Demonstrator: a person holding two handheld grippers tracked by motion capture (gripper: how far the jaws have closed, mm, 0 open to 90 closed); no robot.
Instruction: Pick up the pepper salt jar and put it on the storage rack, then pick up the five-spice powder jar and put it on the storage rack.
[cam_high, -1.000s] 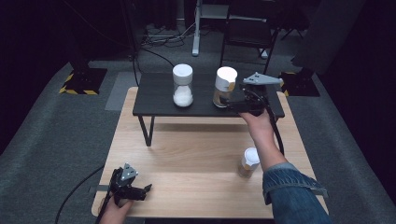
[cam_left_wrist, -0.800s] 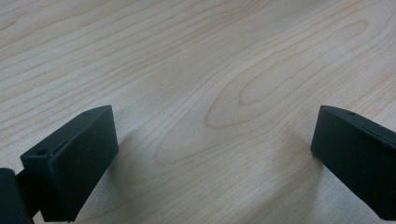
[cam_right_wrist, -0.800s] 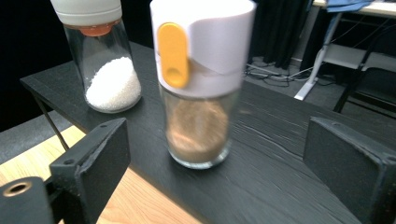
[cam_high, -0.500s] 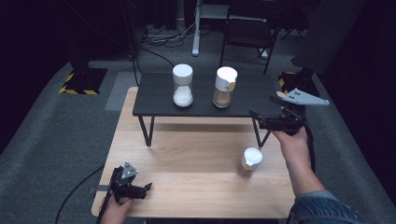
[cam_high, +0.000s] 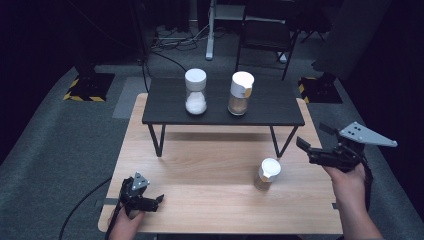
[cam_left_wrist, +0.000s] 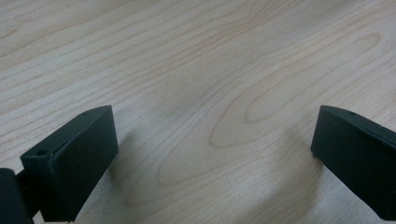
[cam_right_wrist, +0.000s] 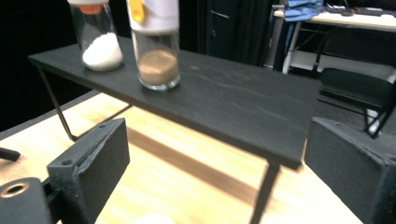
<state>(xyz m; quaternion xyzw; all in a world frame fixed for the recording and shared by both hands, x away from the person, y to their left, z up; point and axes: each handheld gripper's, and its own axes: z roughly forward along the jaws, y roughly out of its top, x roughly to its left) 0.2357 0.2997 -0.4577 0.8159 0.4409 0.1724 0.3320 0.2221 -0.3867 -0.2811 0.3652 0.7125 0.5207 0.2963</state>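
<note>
Nearby, on the light wooden table, a small clear jar with a white lid and brown contents stands alone, just left of the right gripper, which hangs over the table's right edge with its black jaws spread apart and nothing between them; those jaws have just been opening further. A low black shelf on thin metal legs stands on the far half of the table and carries two more jars: a clear jar of white powder with a white lid and, beside it but apart, a clear jar of brown powder with a white and orange lid. Between the right gripper and the small jar the wood lies bare; the shelf's right front leg stands close behind that gap.

At the near left corner the left gripper rests low over the table, well apart from every jar. Its own view shows both jaws wide apart above bare wood grain. The right gripper view looks under and across the shelf, showing the brown powder jar and the white powder jar from the side, plus a chair and a desk in the dark room behind.
</note>
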